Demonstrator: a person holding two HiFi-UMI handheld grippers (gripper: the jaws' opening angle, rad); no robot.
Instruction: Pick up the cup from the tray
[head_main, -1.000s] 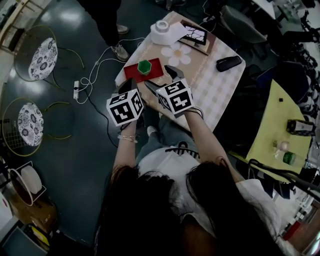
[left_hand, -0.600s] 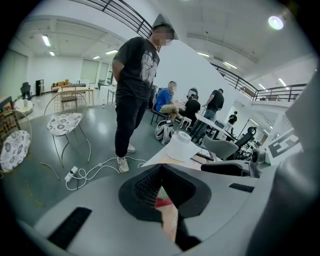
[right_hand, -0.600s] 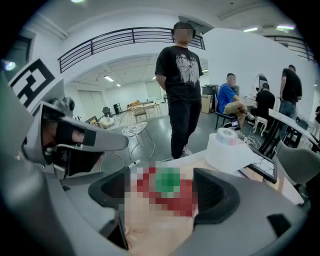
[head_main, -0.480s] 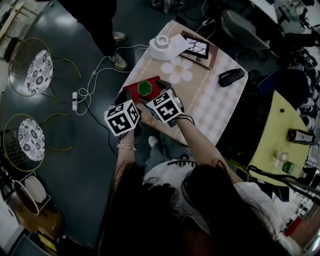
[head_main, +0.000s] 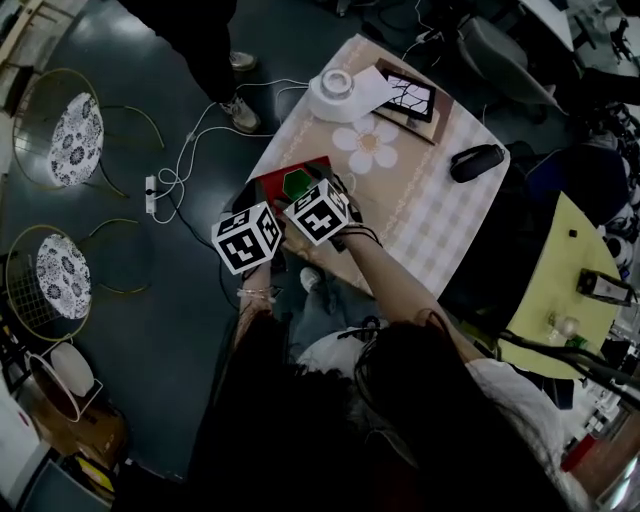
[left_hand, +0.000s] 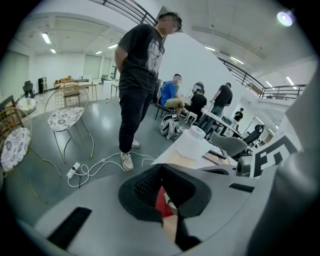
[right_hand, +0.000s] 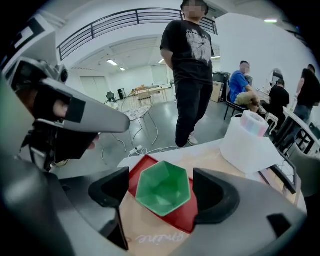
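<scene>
A green hexagonal cup (right_hand: 164, 187) stands on a red tray (right_hand: 141, 171) at the near left corner of the checked table (head_main: 420, 215). My right gripper (right_hand: 162, 194) is open, with one finger on each side of the cup and neither finger touching it. In the head view the cup (head_main: 297, 183) shows just past the right gripper's marker cube (head_main: 318, 212). My left gripper (left_hand: 161, 172) is shut with nothing in it and hovers at the tray's near left edge. A strip of the tray's red (left_hand: 162, 205) shows between its pads.
A white paper roll (head_main: 335, 90) stands at the table's far corner beside a framed tablet (head_main: 408, 95). A flower-shaped mat (head_main: 368, 143) and a black object (head_main: 477, 162) lie further in. A person (right_hand: 192, 65) stands beyond the table. Wire chairs (head_main: 60, 275) and a cable (head_main: 190, 150) are on the floor.
Both grippers have moved forward to the tray. The right gripper's open jaws now sit around the green cup, which has not moved.
</scene>
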